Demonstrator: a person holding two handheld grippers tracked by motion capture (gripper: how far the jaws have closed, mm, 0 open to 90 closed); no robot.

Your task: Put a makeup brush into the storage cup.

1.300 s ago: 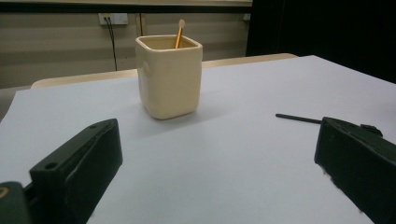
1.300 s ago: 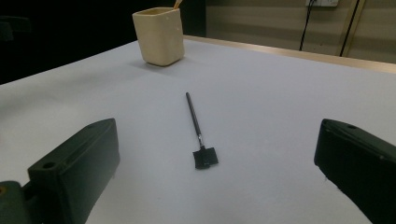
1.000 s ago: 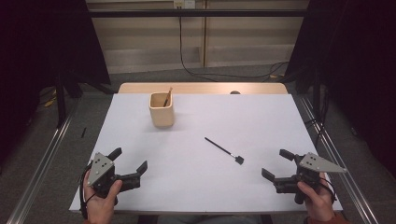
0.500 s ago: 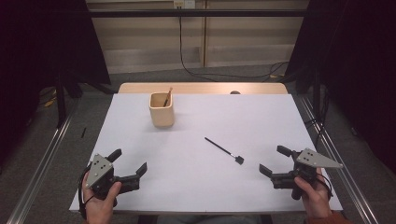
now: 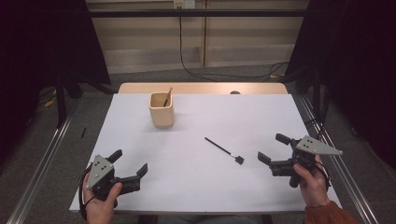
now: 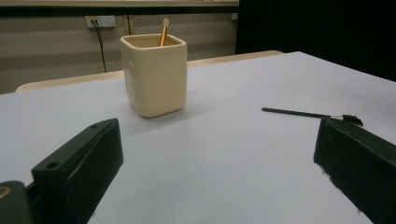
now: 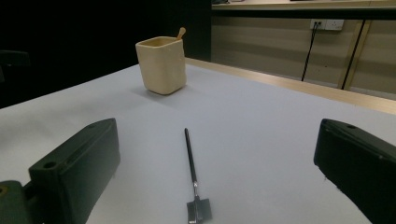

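Observation:
A cream square cup point(image 5: 161, 109) stands on the white table top point(image 5: 233, 121) toward the back left, with an orange-handled stick point(image 5: 167, 97) leaning inside it. A thin black brush point(image 5: 224, 150) lies flat near the middle right, its small head toward me. My left gripper point(image 5: 128, 162) rests open at the front left, nothing between its jaws. My right gripper point(image 5: 273, 148) is open at the right, its jaws facing the brush head a short way off. The left gripper view shows the cup point(image 6: 154, 74) and brush point(image 6: 310, 115); the right gripper view shows the brush point(image 7: 192, 173) and cup point(image 7: 162, 64).
A bare wooden strip point(image 5: 203, 88) borders the table's far edge, with a small dark object point(image 5: 235, 92) on it. Metal rails point(image 5: 44, 161) run along both sides of the table. Cables point(image 5: 196, 70) lie on the floor beyond, under a wall socket point(image 5: 183, 4).
My right gripper has crept a little to the left, toward the brush head. The left gripper, cup and brush have stayed where they were.

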